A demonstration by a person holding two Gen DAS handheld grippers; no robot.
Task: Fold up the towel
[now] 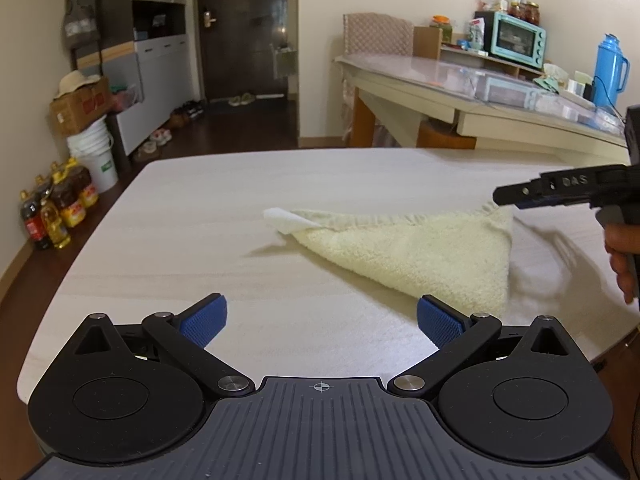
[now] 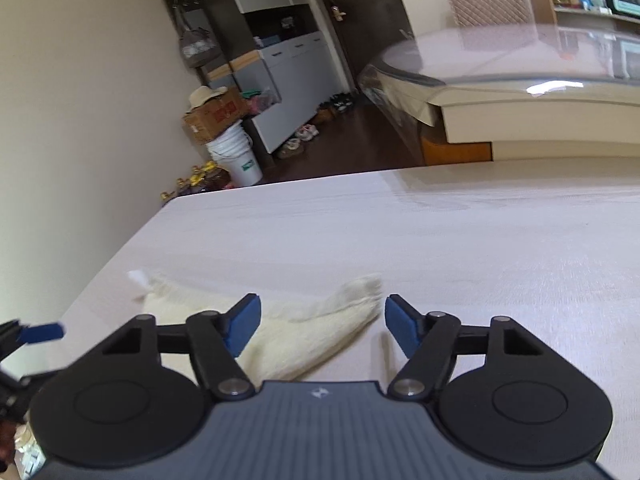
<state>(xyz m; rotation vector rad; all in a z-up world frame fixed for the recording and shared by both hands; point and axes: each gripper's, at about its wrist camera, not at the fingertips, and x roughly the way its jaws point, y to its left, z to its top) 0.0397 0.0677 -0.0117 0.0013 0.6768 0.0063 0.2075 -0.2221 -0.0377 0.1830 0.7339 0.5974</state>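
Observation:
A pale yellow towel [image 1: 416, 252] lies on the light table [image 1: 200, 240], folded into a rough triangle with a white tag at its far left corner. My left gripper [image 1: 322, 322] is open and empty, just in front of the towel's near point. My right gripper [image 1: 506, 197] hovers over the towel's far right corner, seen side-on in the left wrist view. In the right wrist view the right gripper [image 2: 322, 326] is open and empty, with the towel [image 2: 304, 328] below and between its fingers. The left gripper's blue pad [image 2: 40, 333] shows at the left edge.
A glass-topped table [image 1: 460, 76] with a mint toaster oven [image 1: 518, 40] and a blue thermos [image 1: 608, 70] stands behind. On the floor at left are oil bottles [image 1: 60, 208], a white bucket [image 1: 96, 156] and a cardboard box [image 1: 80, 104].

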